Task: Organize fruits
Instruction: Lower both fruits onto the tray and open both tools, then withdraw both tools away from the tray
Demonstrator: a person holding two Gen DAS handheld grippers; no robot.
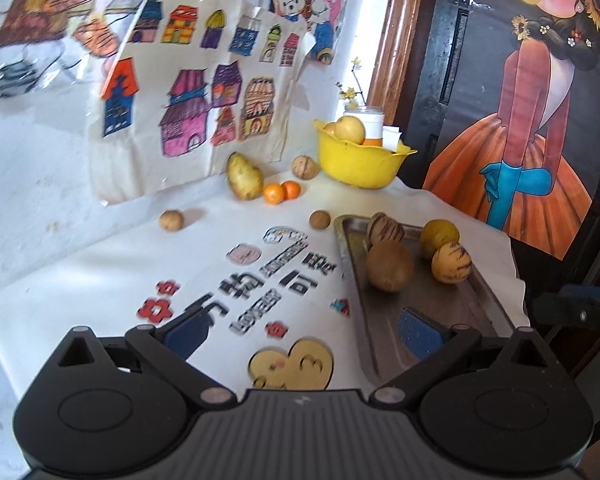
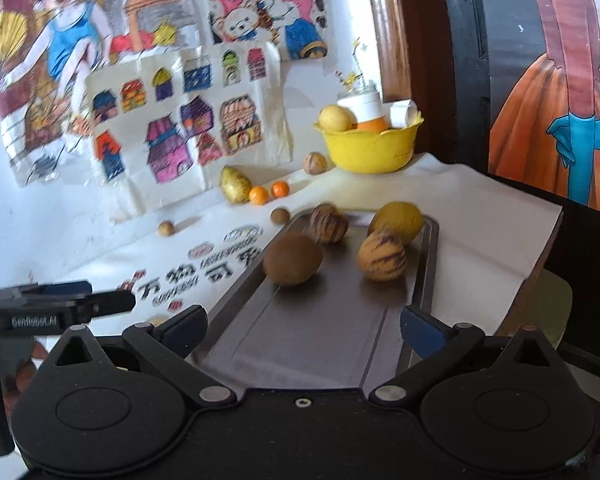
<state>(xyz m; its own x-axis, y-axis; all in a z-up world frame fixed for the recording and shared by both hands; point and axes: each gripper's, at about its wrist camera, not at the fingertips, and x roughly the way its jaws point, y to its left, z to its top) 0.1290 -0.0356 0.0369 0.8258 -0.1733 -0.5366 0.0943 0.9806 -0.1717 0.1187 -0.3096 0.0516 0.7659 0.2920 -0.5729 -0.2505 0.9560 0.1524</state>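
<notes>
A metal tray (image 1: 480, 304) (image 2: 332, 332) holds a brown fruit (image 1: 390, 266) (image 2: 293, 260), two striped fruits (image 1: 451, 263) (image 2: 382, 255) (image 2: 329, 223) and a yellow fruit (image 1: 439, 237) (image 2: 397, 221). A pear (image 1: 244, 176) (image 2: 235, 185), two small oranges (image 1: 282, 192) (image 2: 268, 193) and walnuts (image 1: 171, 220) (image 1: 319, 219) lie loose on the white table. My left gripper (image 1: 304, 330) is open and empty over the table beside the tray. My right gripper (image 2: 304, 326) is open and empty above the tray's near end.
A yellow bowl (image 1: 358, 160) (image 2: 370, 146) with fruit and a white jar stands at the back by the wall. Stickers (image 1: 260, 280) lie on the table. Drawings (image 1: 204, 92) hang on the wall. A dark door with a poster (image 1: 532, 120) is at right.
</notes>
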